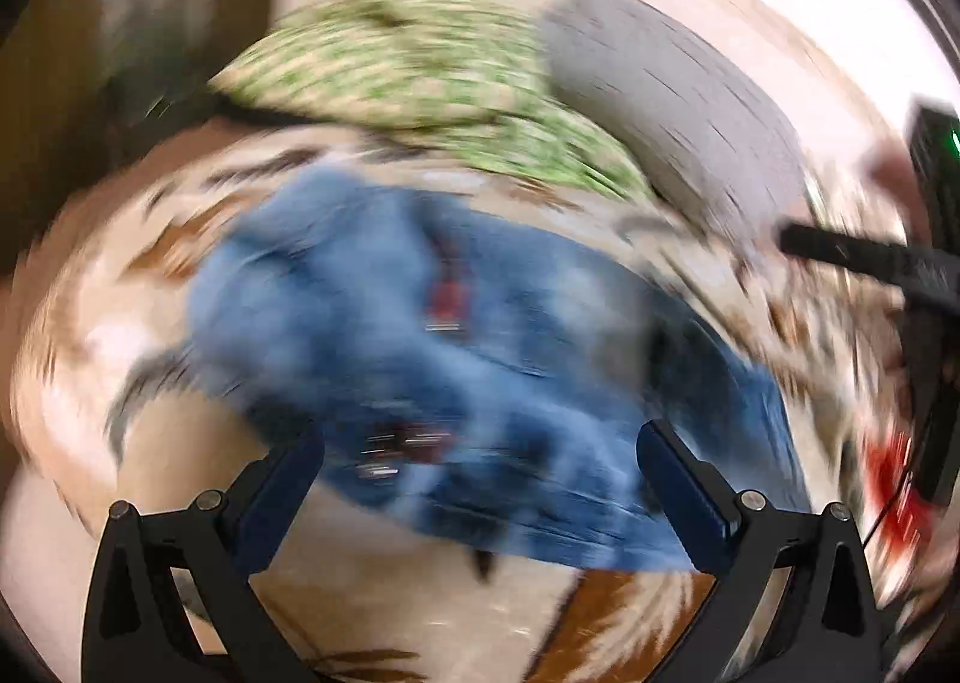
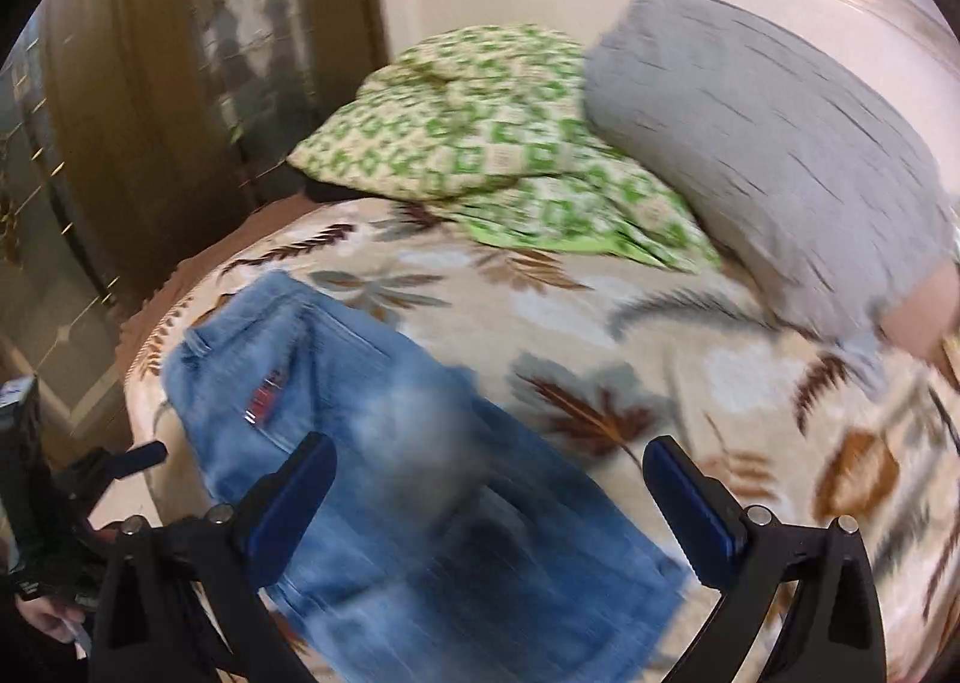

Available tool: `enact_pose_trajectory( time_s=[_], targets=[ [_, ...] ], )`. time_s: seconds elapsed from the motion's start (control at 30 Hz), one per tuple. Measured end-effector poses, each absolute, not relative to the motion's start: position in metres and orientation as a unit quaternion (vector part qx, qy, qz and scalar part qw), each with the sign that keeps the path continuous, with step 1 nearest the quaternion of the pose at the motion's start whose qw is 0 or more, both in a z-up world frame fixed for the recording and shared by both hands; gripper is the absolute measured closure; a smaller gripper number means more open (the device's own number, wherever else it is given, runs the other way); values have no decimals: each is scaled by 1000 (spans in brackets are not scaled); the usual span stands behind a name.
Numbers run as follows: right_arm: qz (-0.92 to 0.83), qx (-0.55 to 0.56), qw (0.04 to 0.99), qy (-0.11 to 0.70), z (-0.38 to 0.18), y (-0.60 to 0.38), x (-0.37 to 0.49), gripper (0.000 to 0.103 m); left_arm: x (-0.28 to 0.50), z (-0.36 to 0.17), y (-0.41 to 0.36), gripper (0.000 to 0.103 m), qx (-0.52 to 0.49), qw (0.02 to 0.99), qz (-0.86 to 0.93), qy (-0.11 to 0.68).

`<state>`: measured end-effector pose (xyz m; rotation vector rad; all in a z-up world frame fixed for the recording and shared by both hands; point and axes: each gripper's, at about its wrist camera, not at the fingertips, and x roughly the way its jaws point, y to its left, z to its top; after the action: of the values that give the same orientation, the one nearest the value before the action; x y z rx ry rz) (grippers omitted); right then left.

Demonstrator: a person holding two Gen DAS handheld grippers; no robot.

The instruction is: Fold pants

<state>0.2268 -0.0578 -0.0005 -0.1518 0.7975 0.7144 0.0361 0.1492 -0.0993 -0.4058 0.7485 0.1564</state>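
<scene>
Jeans lie folded on bedspread, both grippers empty.
We find the left gripper [image 1: 480, 443] wide, the jeans [image 2: 384, 473] a compact bundle at the bedspread's [image 2: 600, 311] near-left edge, the right gripper [image 2: 489, 470] wide; folding appears nearly complete.

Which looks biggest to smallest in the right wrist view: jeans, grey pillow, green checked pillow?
1. Jeans, though nearness to the camera inflates them.
2. Grey pillow, close behind.
3. Green checked pillow, clearly smallest.
</scene>
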Motion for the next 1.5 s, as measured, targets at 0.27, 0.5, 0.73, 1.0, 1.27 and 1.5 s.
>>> enact_pose_trajectory(
  time_s=[0.27,0.5,0.73,1.0,1.27,1.5],
  targets=[
    [376,-108,849,356,22,8,223,0,11,-146,245,0,-405,841,151,326],
    [374,-123,840,374,6,10,219,0,32,-155,253,0,-463,829,132,286],
    [363,-98,848,374,8,-14,221,0,57,-158,260,0,-459,823,137,306],
    [362,-74,849,378,9,-32,221,0,48,-155,253,64,-421,851,126,287],
    [374,-78,835,395,2,-24,222,0,41,-162,258,71,-421,853,113,288],
    [408,-125,803,416,11,38,230,0,44,-164,257,71,-417,857,107,284]
  ],
)
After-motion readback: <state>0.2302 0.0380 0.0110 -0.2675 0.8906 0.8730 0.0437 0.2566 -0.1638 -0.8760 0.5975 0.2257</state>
